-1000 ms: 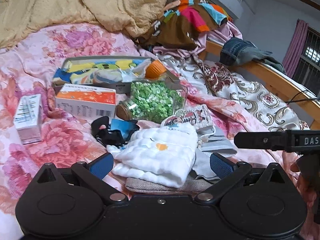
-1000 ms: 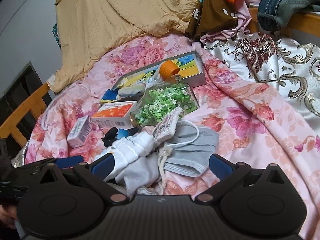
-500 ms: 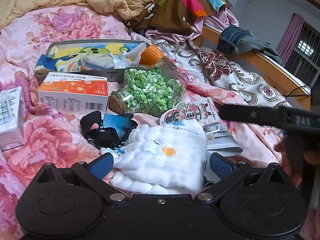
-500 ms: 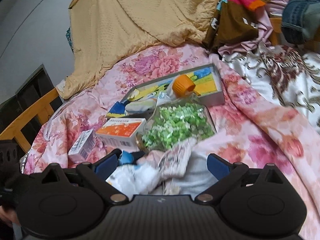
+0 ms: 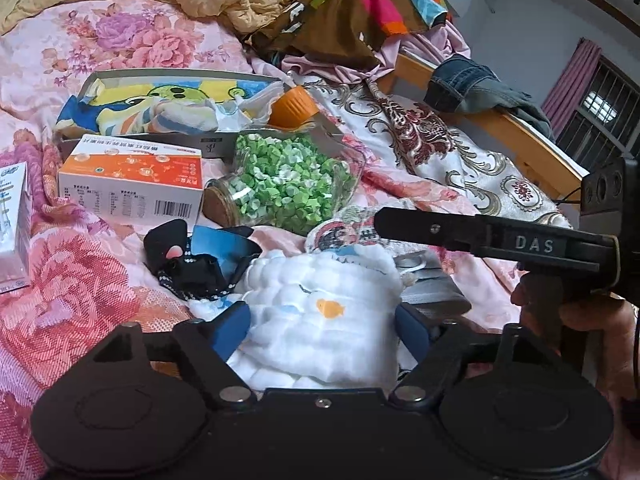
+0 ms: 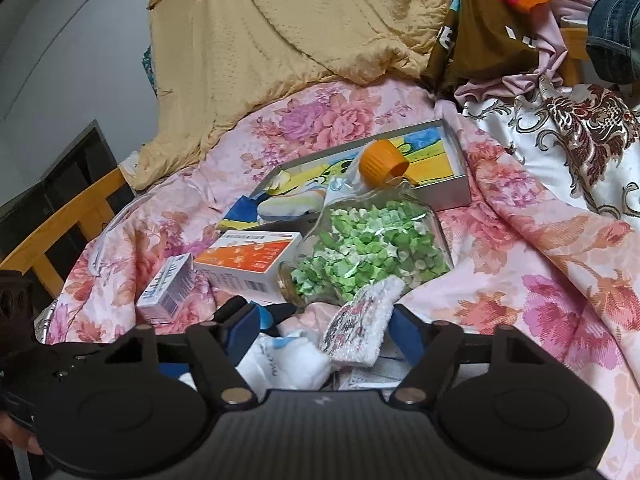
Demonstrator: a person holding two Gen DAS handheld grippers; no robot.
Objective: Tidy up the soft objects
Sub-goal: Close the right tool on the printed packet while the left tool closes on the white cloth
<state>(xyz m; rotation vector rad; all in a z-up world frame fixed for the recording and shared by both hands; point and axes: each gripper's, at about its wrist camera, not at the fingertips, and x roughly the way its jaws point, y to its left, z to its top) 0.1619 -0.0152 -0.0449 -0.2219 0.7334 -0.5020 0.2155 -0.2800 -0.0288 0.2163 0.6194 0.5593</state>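
- Left gripper (image 5: 322, 330): jaws closing, blue pads against the white quilted cloth (image 5: 320, 320) between them.
- Right gripper (image 6: 322, 334): jaws closing around the patterned sock (image 6: 358, 328); grasp uncertain.

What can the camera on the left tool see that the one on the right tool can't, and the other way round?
Only the left view shows the window, the black and blue strap bundle, and the whole white quilted cloth between its closing jaws. Only the right view shows the wooden chair and the grey wall. Both show the jar of green paper stars, the orange box, the printed towel and the yellow blanket.
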